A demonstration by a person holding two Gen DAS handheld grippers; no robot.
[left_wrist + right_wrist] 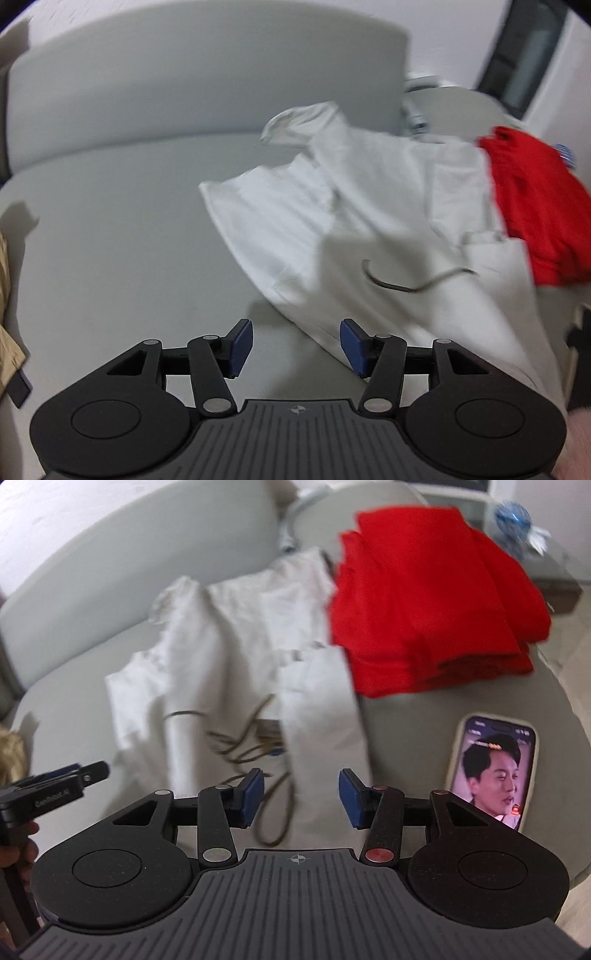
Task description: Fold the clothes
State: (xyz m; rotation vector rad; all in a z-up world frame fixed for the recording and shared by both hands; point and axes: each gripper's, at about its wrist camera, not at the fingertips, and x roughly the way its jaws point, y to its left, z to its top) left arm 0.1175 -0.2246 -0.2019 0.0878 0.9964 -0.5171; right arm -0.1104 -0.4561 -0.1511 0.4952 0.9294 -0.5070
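Far left in the left wrist view, a tan object (7, 295) pokes in at the frame edge, and beside it the grey table (110, 240) lies bare across its whole left half, back to a curved grey backrest (184, 74). The left gripper (296, 347) hovers low over this bare stretch, jaws wide with nothing between them; its right pad (351, 345) sits just at the near hem of the white garment (369, 221).

That garment lies crumpled and unfolded from mid-table toward the right, one corner lifted at the back, a dark drawstring (406, 282) looping across its front. In the right wrist view its left edge is ragged and its near part runs under the right gripper (301, 797), whose jaws are also wide and hold nothing; whether the pads touch the cloth I cannot tell.

Right of the white garment, touching its edge, sits the red stack (432, 602), folded, reaching close to the table's back rim. In front of it a phone (491, 771) lies face up with its screen lit, near the right rim, with a narrow strip of bare table between phone and garment.
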